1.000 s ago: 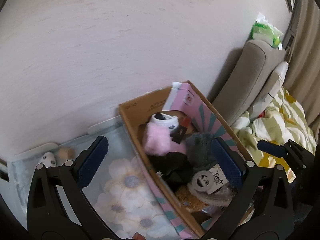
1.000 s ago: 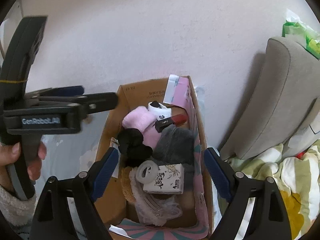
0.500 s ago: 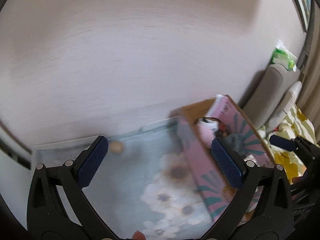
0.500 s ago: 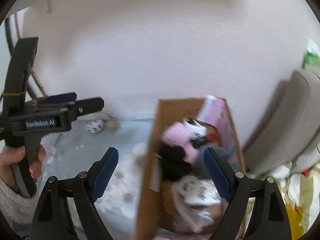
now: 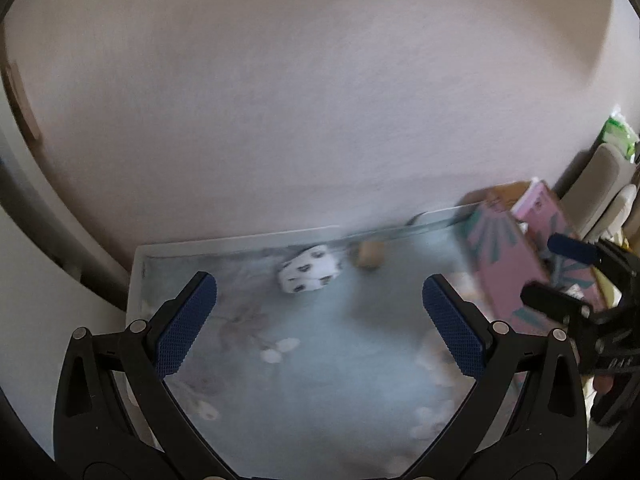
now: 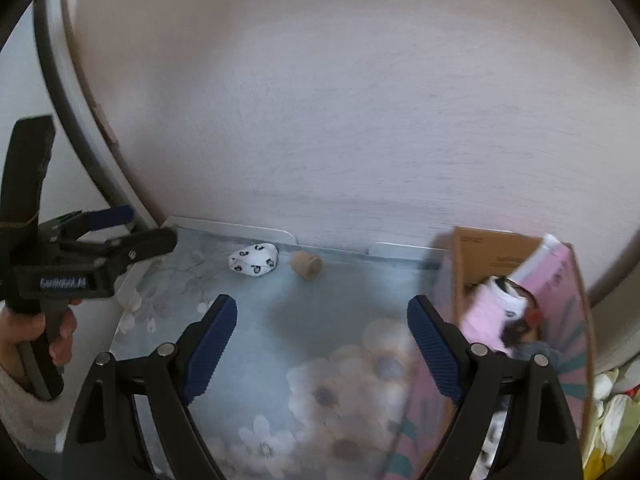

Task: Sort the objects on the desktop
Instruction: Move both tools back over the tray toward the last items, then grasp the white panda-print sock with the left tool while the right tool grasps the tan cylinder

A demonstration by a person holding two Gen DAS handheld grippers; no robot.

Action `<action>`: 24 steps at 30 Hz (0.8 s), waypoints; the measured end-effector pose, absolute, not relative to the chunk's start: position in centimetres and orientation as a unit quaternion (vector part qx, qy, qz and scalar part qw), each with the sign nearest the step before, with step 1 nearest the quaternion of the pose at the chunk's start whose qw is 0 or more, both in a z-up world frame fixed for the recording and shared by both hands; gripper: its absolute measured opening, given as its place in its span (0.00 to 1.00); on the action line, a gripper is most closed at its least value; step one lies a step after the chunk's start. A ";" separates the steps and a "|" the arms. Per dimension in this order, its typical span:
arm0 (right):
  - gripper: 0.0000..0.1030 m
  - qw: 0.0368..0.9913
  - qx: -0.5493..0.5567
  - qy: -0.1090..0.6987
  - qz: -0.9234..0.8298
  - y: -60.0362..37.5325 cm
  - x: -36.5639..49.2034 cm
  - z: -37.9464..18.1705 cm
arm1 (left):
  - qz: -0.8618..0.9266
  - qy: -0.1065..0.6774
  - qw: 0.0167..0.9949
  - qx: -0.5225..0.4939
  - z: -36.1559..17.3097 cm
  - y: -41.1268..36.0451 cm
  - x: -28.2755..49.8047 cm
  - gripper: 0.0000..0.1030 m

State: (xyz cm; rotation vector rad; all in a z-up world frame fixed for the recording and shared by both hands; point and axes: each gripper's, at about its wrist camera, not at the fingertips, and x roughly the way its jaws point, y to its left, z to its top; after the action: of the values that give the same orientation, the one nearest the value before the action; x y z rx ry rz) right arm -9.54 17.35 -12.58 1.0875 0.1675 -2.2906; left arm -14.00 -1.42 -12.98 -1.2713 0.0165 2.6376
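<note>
A blue mat with big white flowers [image 6: 344,384] covers the desk, and it is the place to look from. At the far edge of the mat, close to the pale wall [image 6: 360,100], lies a small white rolled sock with dark spots [image 6: 253,260]. Just beside it, on the box side, sits a little tan cup-shaped thing [image 6: 306,264]; it is too blurry to name better. The two look close but not touching.

At the right end of the mat stands a cardboard box with pink patterned sides [image 6: 492,256]. Inside it are soft things piled up: something fluffy and pink [image 6: 482,320], a white sock, and something dark and grey below. They are smeared, so more is hard to tell.

The left gripper [image 5: 320,322] hangs above the mat with its blue pads [image 5: 186,326] spread wide and nothing between them. The spotted sock lies ahead of it. The right gripper [image 6: 322,344] is also spread wide and empty, over the middle of the mat. A hand in a fuzzy sleeve [image 6: 38,336] holds the left tool's handle.
</note>
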 end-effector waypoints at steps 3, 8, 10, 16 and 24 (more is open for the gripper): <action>0.82 0.284 0.423 0.052 -0.859 15.3 -11.4 -14.9 | 0.891 0.000 0.119 -0.439 -16.0 -2.2 -15.6 1.00; 0.82 0.249 0.451 0.013 -0.857 12.8 -15.4 -20.5 | 0.889 -0.006 0.141 -0.435 -20.7 -2.3 -18.1 0.99; 0.82 0.243 0.455 0.018 -0.856 11.8 -16.6 -22.2 | 0.892 0.006 0.146 -0.428 -21.9 -2.2 -18.7 0.99; 0.82 0.235 0.448 0.052 -0.861 9.4 -18.2 -25.1 | 0.890 0.017 0.161 -0.426 -24.5 -1.6 -20.5 0.98; 0.69 0.231 0.461 0.036 -0.856 9.4 -19.3 -27.3 | 0.888 0.013 0.170 -0.427 -26.1 -1.8 -21.6 0.98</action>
State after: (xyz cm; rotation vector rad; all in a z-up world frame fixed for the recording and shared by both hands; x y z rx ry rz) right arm -19.26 9.35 -27.26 1.2672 0.1000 -2.3534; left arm -21.61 -1.77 -26.05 -1.2126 0.0359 2.5233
